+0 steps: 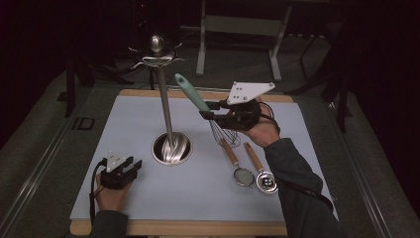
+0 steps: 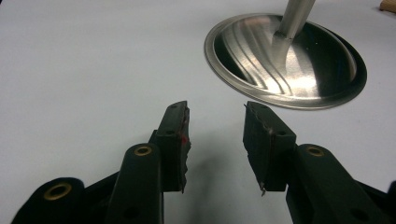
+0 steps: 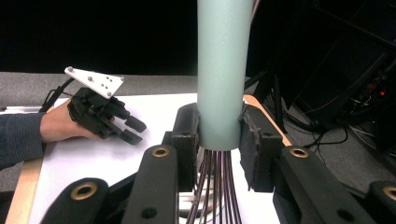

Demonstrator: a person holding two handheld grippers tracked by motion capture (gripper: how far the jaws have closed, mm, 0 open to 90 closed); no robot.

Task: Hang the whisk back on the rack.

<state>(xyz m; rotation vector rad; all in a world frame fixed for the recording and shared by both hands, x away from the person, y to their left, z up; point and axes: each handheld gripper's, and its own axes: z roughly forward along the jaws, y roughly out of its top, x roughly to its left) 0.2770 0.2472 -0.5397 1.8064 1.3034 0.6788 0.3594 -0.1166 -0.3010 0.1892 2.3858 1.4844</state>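
Note:
My right gripper (image 1: 208, 110) is shut on the teal handle of a whisk (image 1: 190, 94), held above the white mat. The handle slants up and to the left, and the wires (image 1: 225, 135) hang below the hand. In the right gripper view the handle (image 3: 222, 70) stands upright between both pads, with the wires fanning out underneath. My left gripper (image 1: 130, 167) rests low on the mat at the front left, open with nothing between its pads (image 2: 176, 135). A shiny metal stand (image 1: 166, 104) with hooks at its top rises from a round base (image 2: 285, 60) just ahead of the left gripper.
A small strainer (image 1: 242, 174) and a second wooden-handled utensil (image 1: 266, 181) lie on the mat (image 1: 148, 198) below my right hand. The mat covers a wooden table (image 1: 173, 227). Dark floor and metal frame legs (image 1: 200, 49) lie beyond the far edge.

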